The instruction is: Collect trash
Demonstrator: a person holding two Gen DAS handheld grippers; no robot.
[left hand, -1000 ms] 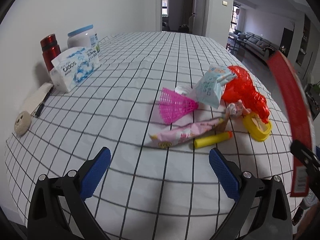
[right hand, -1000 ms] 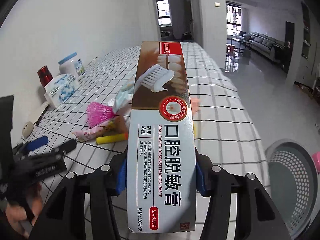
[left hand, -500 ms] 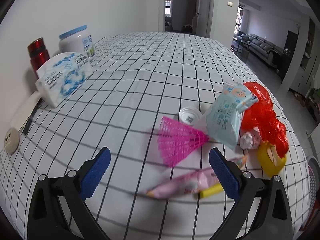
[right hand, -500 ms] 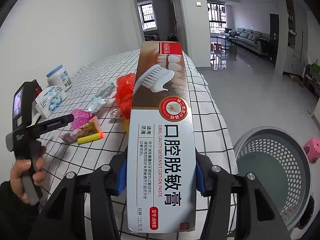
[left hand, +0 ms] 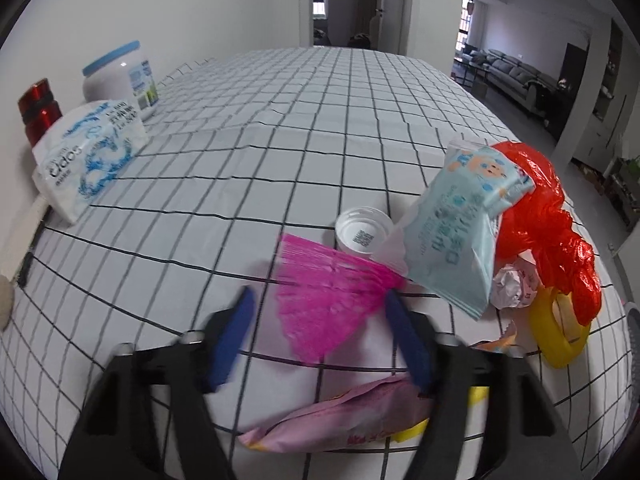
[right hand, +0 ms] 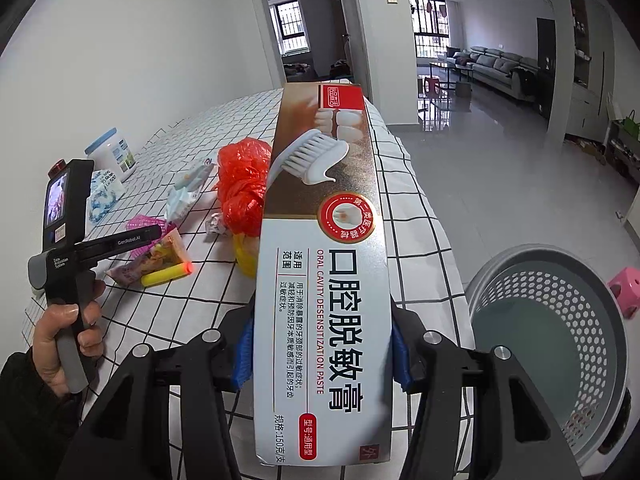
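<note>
My left gripper [left hand: 318, 304] is open, its blue fingers on either side of a pink mesh fan-shaped piece [left hand: 324, 300] on the checked tablecloth; the fingers are blurred. Around it lie a white cap [left hand: 362, 232], a light-blue wipes pack [left hand: 460, 228], a red plastic bag [left hand: 548, 232], a crumpled paper ball [left hand: 512, 284], a yellow tape ring [left hand: 556, 340], a pink wrapper [left hand: 344, 416] and a yellow foam dart [right hand: 166, 276]. My right gripper [right hand: 320, 344] is shut on a toothpaste box [right hand: 324, 264], held up beside the table, left of a grey perforated bin [right hand: 552, 340].
A tissue pack [left hand: 86, 156], a white jar with blue lid [left hand: 120, 78] and a red bottle [left hand: 38, 110] stand along the wall at the left. The bin stands on the floor off the table's right edge, with a pink stool [right hand: 624, 288] beyond it.
My left gripper has moved forward to the pink mesh piece and its fingers have come closer together around it. My right gripper has swung right with the toothpaste box, nearer the bin.
</note>
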